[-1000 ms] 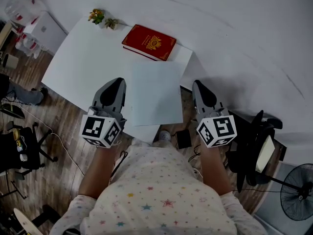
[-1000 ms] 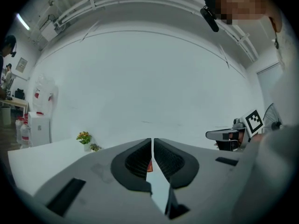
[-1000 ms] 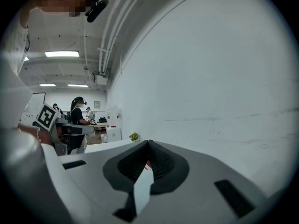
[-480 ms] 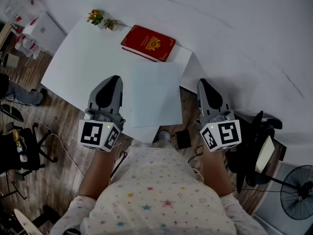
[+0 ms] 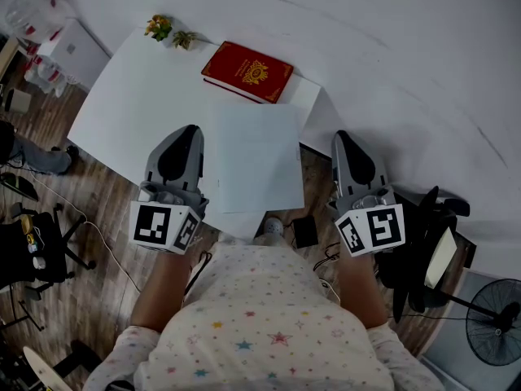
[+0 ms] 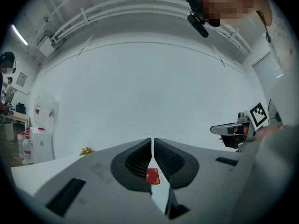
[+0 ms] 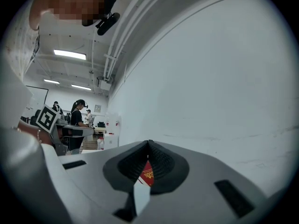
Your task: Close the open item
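Observation:
A red book (image 5: 247, 71) with a gold crest lies shut at the far edge of the white table (image 5: 138, 96). It shows small past the jaws in the left gripper view (image 6: 153, 176) and in the right gripper view (image 7: 147, 173). A pale square sheet (image 5: 256, 157) lies on the table's near part. My left gripper (image 5: 186, 131) hovers over the near edge, left of the sheet, shut and holding nothing. My right gripper (image 5: 342, 136) hangs right of the table, over the floor, jaws together and holding nothing. Both point level toward the wall.
Two small potted plants (image 5: 171, 32) stand at the table's far left corner. A water dispenser (image 5: 73, 49) is at the far left. A dark chair (image 5: 431, 243) and a fan (image 5: 496, 308) stand to the right. The white wall (image 5: 391, 47) runs behind the table.
Both grippers have risen a little toward the head camera and slid slightly down the picture. Their jaws stay together. Book and sheet have not moved.

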### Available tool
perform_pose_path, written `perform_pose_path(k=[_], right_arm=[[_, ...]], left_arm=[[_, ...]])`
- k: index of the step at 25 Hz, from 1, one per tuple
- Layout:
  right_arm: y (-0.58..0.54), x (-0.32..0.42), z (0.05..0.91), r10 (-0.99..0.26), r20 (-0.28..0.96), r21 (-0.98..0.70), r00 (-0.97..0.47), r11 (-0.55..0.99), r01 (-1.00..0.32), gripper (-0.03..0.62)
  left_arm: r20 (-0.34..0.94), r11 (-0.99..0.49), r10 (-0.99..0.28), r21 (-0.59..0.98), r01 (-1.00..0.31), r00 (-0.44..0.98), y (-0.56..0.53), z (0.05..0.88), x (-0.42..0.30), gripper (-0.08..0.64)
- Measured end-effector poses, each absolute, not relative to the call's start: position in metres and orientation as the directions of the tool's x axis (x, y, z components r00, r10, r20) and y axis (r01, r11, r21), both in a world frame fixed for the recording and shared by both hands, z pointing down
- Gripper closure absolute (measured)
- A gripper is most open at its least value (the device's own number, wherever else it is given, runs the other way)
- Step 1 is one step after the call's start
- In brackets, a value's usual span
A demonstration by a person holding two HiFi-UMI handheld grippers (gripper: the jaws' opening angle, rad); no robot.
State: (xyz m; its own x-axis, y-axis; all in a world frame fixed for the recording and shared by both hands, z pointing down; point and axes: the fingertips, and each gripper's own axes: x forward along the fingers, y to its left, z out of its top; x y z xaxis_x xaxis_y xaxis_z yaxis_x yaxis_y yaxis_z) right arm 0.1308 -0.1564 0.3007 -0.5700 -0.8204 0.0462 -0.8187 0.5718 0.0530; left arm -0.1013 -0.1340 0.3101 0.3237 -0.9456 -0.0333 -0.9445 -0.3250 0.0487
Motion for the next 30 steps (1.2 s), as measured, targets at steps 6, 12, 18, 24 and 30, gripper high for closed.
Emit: perform_pose_path(k=[6, 12, 18, 24, 30], right_arm=[[-0.1565, 0.1310, 0.3019, -0.824, 0.043, 0.043, -0.566, 0.567, -0.823, 0.592], [-0.1561, 0.1307, 0.3021, -0.823, 0.040, 0.039, -0.566, 0.567, -0.823, 0.592], [-0.1549, 0.1305, 0.3018, -0.824, 0.038, 0.037, -0.566, 0.567, -0.823, 0.592], [-0.1530, 0.1322, 0.3037, -0.827, 0.038, 0.037, -0.562, 0.563, -0.826, 0.592], [-0.1522, 0.1334, 0.3069, -0.830, 0.044, 0.045, -0.556, 0.558, -0.829, 0.592]], left_arm=[[-0.029, -0.332, -0.943, 0.051, -0.942, 0.331, -0.1351, 0.3127, -0.1014, 0.535], [-0.026, -0.335, -0.942, 0.049, -0.941, 0.335, -0.1354, 0.3141, -0.1007, 0.535], [-0.025, -0.341, -0.940, 0.046, -0.939, 0.340, -0.1337, 0.3151, -0.0996, 0.535], [-0.021, -0.343, -0.939, 0.044, -0.938, 0.343, -0.1314, 0.3171, -0.0984, 0.535], [-0.022, -0.345, -0.939, 0.045, -0.938, 0.344, -0.1306, 0.3174, -0.0975, 0.535]])
